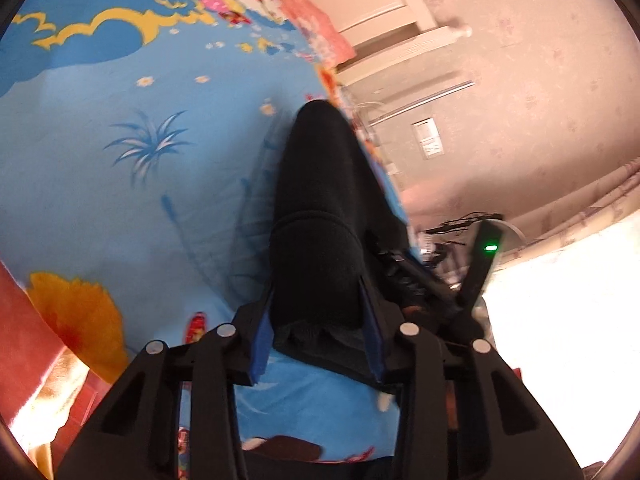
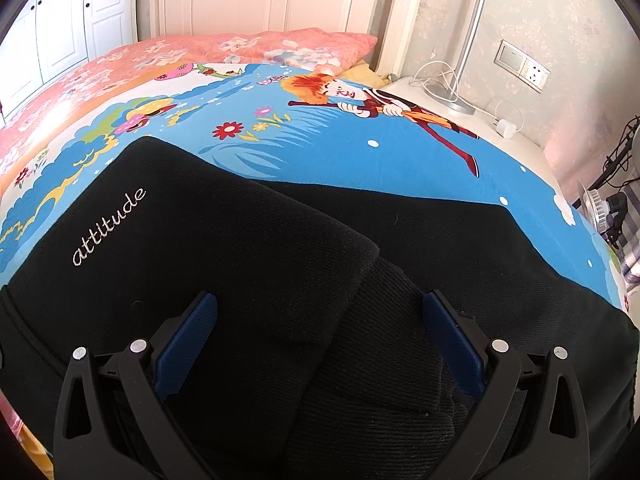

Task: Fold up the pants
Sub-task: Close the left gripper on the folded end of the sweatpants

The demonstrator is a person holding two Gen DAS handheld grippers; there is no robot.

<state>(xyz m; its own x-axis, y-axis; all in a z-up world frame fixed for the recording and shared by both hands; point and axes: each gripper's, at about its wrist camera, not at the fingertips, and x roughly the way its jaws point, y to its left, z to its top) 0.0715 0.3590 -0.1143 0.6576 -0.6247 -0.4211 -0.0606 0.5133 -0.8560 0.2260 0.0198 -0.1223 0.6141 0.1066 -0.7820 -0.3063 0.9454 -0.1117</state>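
On the bed [image 2: 400,152], with its blue cartoon sheet [image 1: 120,180], my black pants [image 2: 240,240] lie already partly folded. Starting from my left: my left hand-held gripper [image 1: 318,312] has its blue pads [image 1: 260,344] against both sides of a ribbed cuff [image 1: 316,264], so I judge it is pinching that leg end, tilted and slightly off the sheet. Further over, the right wrist view shows the thigh panel with the stitched word "attitude" [image 2: 108,226] lying flat, and a ribbed cuff [image 2: 384,340] laid across it. My right hand-held gripper [image 2: 320,344] stands spread wide over this stack, its pads apart and pinching nothing. Beyond the bed's right edge are a nightstand [image 2: 480,120] and a lamp [image 2: 468,40]. As I read it, the legs are brought together and doubled once; the cuff end still needs laying down and the bundle squaring.
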